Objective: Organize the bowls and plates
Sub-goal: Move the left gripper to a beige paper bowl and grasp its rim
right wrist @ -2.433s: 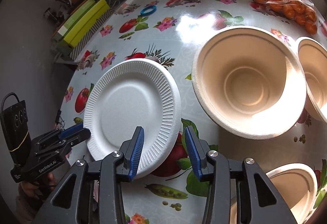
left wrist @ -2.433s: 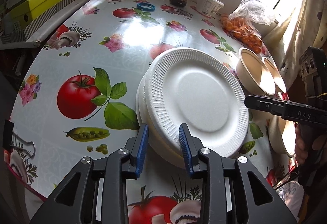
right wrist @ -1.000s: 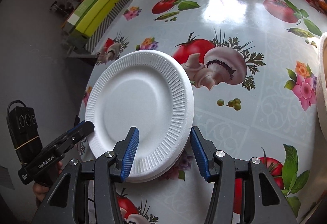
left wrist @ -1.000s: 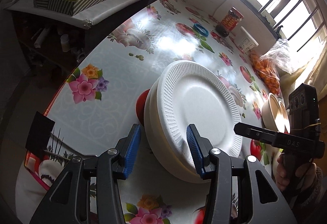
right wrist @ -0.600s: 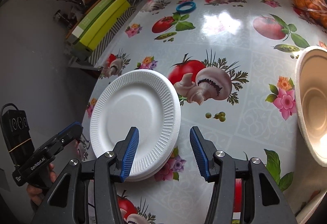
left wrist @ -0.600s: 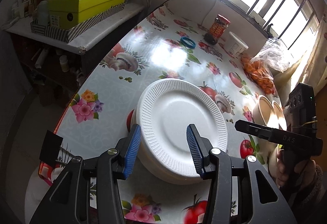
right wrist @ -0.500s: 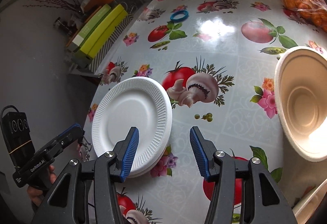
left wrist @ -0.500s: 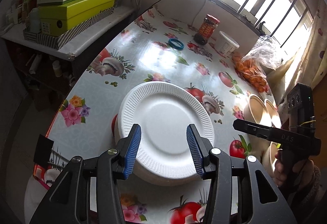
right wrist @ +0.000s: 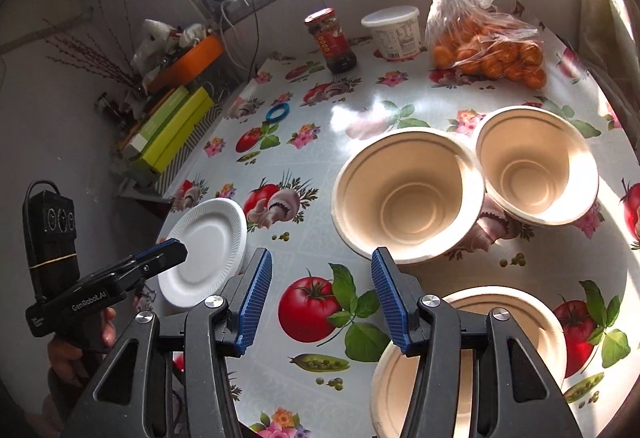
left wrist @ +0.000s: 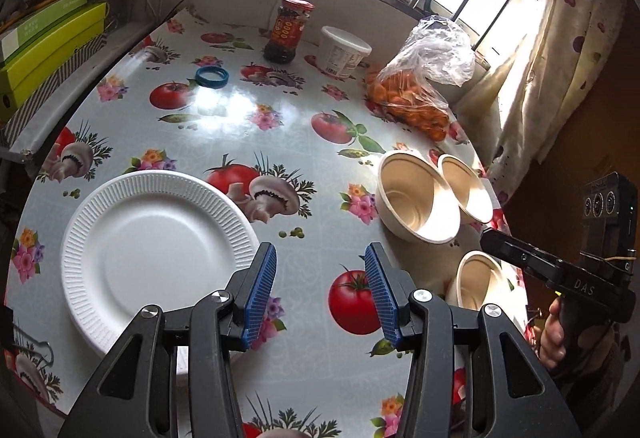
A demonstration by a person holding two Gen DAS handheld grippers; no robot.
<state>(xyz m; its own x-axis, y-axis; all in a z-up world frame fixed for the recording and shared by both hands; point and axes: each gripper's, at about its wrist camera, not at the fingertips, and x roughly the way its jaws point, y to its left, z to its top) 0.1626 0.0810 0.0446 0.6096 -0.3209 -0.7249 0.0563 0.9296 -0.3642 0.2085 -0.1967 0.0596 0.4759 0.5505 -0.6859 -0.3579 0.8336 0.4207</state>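
Observation:
A stack of white ribbed plates (left wrist: 152,250) lies at the table's near left; it shows small in the right wrist view (right wrist: 208,246). Three beige bowls stand upright on the right: a large one (right wrist: 408,198), one behind it (right wrist: 536,170), and a third (right wrist: 472,358) partly hidden under my right gripper. In the left wrist view they show as the large bowl (left wrist: 416,206), the far bowl (left wrist: 466,190) and the near bowl (left wrist: 480,282). My left gripper (left wrist: 320,294) is open and empty just right of the plates. My right gripper (right wrist: 320,302) is open and empty before the large bowl.
A sauce jar (left wrist: 290,30), a white tub (left wrist: 342,52), a bag of oranges (left wrist: 416,90) and a blue ring (left wrist: 212,76) sit at the table's far side. Green boxes (left wrist: 44,50) lie on a shelf to the left. A curtain (left wrist: 560,50) hangs on the right.
Both grippers have pulled back and risen away from the plate stack, staying open. The right view has swung right, from the plates to the bowls. The plates stay put.

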